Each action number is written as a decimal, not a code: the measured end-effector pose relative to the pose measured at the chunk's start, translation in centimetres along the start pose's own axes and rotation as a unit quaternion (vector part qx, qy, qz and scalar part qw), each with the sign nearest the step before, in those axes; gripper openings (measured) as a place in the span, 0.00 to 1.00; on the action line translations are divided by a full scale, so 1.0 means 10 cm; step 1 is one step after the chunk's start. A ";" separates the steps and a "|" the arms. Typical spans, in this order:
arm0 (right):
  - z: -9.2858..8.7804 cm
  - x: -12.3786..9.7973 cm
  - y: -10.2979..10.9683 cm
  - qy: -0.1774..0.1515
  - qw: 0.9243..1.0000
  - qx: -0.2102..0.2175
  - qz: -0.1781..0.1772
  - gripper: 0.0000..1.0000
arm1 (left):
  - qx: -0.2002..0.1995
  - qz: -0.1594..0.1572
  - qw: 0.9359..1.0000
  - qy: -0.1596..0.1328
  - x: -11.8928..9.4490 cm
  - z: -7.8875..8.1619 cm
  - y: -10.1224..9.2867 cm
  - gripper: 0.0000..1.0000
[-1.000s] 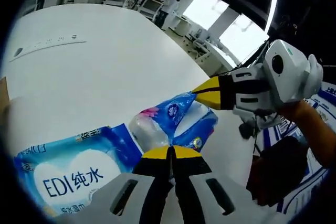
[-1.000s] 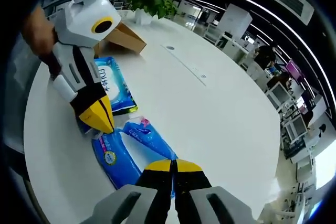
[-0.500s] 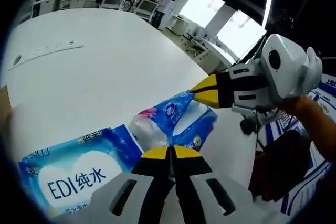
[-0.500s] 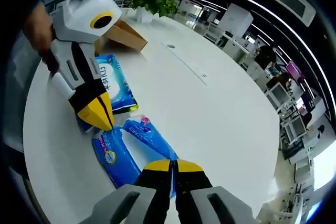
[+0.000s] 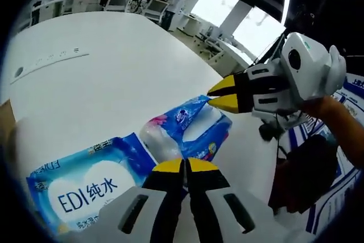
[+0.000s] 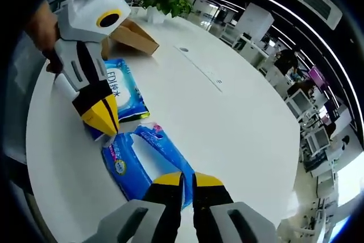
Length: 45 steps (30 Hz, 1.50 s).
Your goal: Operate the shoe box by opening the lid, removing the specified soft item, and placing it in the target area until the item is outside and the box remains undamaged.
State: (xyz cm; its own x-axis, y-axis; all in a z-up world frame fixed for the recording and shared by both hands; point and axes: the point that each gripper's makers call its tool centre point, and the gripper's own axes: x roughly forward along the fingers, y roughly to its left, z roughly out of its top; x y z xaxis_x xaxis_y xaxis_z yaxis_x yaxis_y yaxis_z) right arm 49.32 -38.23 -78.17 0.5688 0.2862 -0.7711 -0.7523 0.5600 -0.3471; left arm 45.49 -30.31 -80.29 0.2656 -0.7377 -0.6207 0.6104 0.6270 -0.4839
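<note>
A blue soft tissue pack (image 5: pixel 190 126) lies on the white table (image 5: pixel 102 66), stretched between my two grippers. My left gripper (image 5: pixel 185 166) is shut, its yellow tips pinching the pack's near edge; from the other side the same left gripper (image 6: pixel 108 126) meets the tissue pack (image 6: pixel 128 160) at a corner. My right gripper (image 6: pixel 187 181) stands open by a narrow gap at the pack's other end. In the left gripper view this right gripper (image 5: pixel 219 95) hovers just off the pack's far corner. A blue and white wet-wipe pack (image 5: pixel 85 189) lies beside the tissue pack.
The brown cardboard box (image 6: pixel 136 38) stands behind the wet-wipe pack (image 6: pixel 122 92), with a potted plant (image 6: pixel 165 1) farther back. A cable slot (image 6: pixel 202 72) runs across the table. A person's hand (image 5: pixel 341 123) holds the right gripper. Office desks lie beyond the table's edge.
My right gripper's jaws have parted and let go of the tissue pack, which has sunk flatter onto the table. The left gripper stays shut on it.
</note>
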 end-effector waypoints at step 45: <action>0.35 -0.49 0.38 -0.026 0.997 0.072 0.001 0.28 | 0.100 0.005 0.995 -0.031 -0.85 0.12 -0.21 0.26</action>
State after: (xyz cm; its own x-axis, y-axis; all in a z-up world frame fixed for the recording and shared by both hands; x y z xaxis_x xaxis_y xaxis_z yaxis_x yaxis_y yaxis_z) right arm 44.79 -34.79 -73.84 0.5863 0.3254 -0.7419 -0.7001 0.6643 -0.2619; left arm 42.82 -25.67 -73.21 0.3148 -0.7494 -0.5825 0.7416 0.5772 -0.3419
